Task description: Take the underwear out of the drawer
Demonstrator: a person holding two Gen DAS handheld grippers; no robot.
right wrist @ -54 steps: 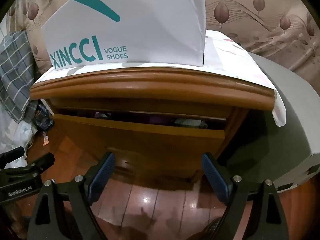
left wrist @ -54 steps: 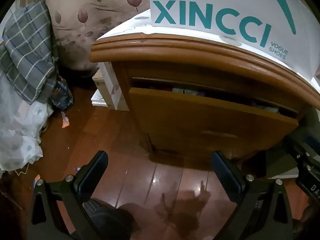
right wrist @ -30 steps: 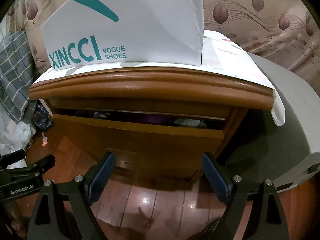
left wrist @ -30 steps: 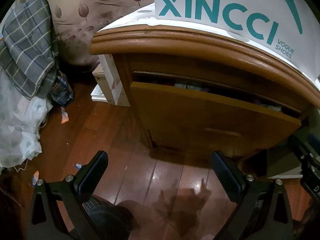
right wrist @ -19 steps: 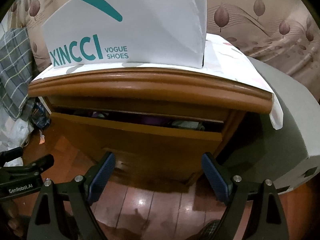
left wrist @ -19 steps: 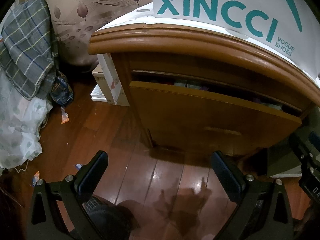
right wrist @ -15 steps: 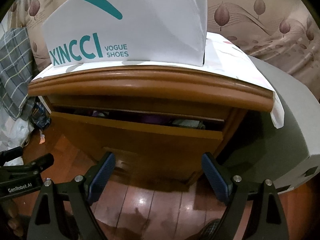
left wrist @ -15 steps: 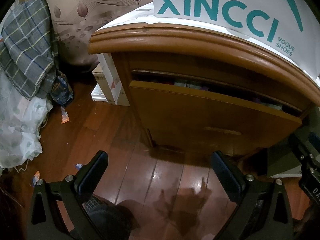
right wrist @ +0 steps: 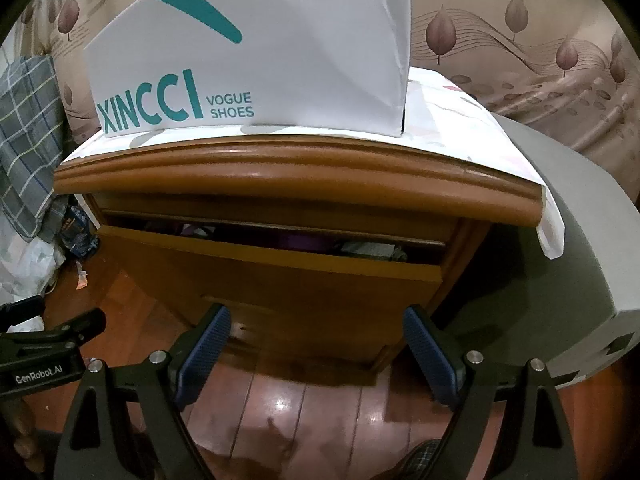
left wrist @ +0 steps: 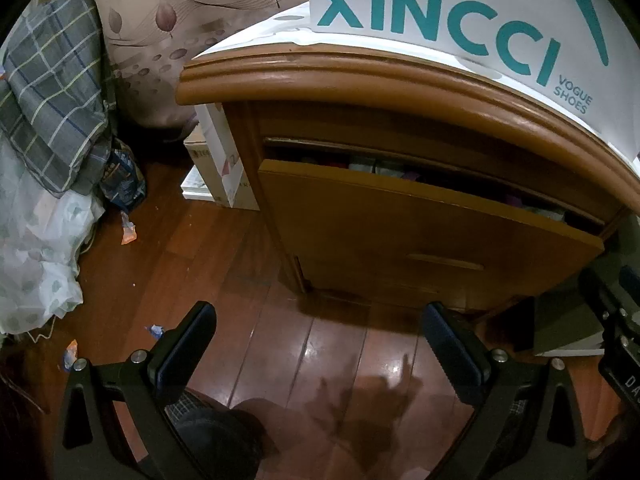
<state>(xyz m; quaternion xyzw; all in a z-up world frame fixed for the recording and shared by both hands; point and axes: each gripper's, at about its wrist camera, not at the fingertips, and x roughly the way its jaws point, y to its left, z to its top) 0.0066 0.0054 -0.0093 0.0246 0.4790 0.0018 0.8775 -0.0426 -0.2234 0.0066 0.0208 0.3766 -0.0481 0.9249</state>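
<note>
Both the left tongs (left wrist: pixel 318 344) and right tongs (right wrist: pixel 316 342) are held wide, empty. Ahead and above, the drawer (right wrist: pixel 280 280) is ajar; folded cloth, possibly underwear (right wrist: pixel 370 249), is glimpsed nearer the right tongs.

Both my views are dim and warm, lit from overhead. The floor (left wrist: pixel 328 344) throws small white glare spots at 6 o'clock, with soft shadows spread across the boards there. The white box (right wrist: pixel 280 60) is the brightest patch, at 12 o'clock. The gap in the drawer (right wrist: pixel 280 280) stays murky. Fisheye bends every straight edge, and black vignette fills the corners.
</note>
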